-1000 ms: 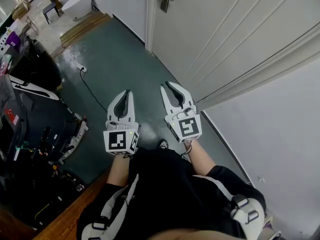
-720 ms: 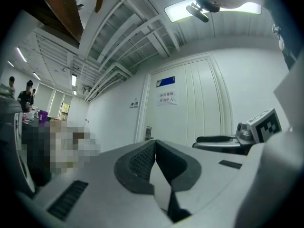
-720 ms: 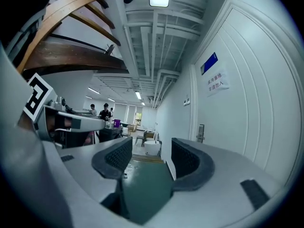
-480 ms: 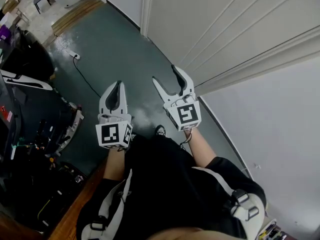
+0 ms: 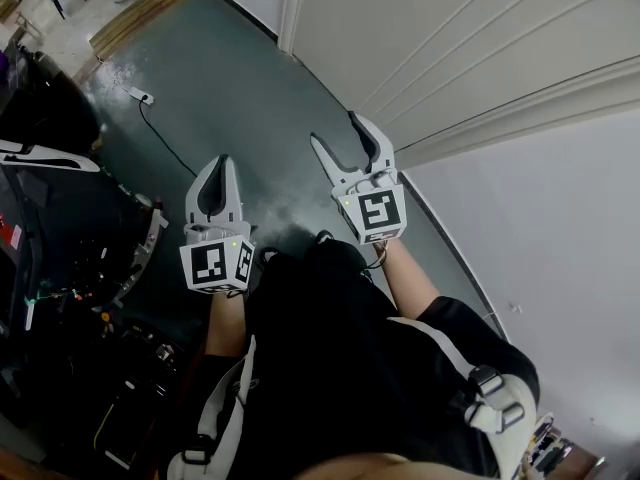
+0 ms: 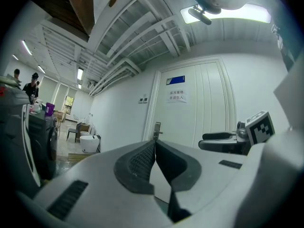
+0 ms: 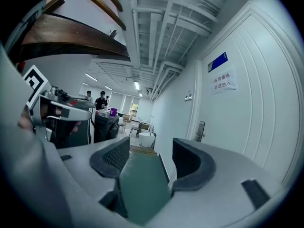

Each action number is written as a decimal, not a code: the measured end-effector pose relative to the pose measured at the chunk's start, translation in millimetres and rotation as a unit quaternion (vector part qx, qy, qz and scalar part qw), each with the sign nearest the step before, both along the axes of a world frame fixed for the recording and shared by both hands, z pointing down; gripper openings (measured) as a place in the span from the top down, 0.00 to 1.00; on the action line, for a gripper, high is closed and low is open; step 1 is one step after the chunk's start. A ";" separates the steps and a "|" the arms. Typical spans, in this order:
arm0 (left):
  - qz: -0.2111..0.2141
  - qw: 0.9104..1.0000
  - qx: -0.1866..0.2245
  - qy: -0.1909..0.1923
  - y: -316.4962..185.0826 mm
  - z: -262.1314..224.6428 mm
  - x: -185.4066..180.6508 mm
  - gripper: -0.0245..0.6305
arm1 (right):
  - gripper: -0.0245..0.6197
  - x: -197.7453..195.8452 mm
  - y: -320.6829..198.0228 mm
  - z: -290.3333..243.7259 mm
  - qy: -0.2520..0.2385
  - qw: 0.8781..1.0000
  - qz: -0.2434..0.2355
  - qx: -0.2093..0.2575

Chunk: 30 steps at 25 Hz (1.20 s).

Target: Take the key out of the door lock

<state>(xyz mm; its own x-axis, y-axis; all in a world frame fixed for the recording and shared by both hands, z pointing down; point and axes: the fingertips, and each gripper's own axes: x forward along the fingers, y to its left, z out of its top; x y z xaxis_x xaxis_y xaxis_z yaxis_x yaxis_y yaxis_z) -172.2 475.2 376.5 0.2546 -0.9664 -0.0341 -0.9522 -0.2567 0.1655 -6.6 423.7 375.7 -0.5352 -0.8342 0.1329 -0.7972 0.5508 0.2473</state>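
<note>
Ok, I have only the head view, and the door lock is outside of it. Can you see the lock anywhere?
Observer: Yes. In the left gripper view the door lock sits on the white door; it shows just above the closed tips of the left gripper.
Operator: Is something fixed on the door higher up?
Observer: A blue plate, with a white paper sign right under it.
</note>
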 end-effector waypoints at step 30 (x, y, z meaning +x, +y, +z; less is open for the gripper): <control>0.104 0.993 -0.043 -0.032 -382.2 26.0 52.4 0.93 | 0.52 45.6 -374.7 25.8 -0.084 0.991 0.084 -0.053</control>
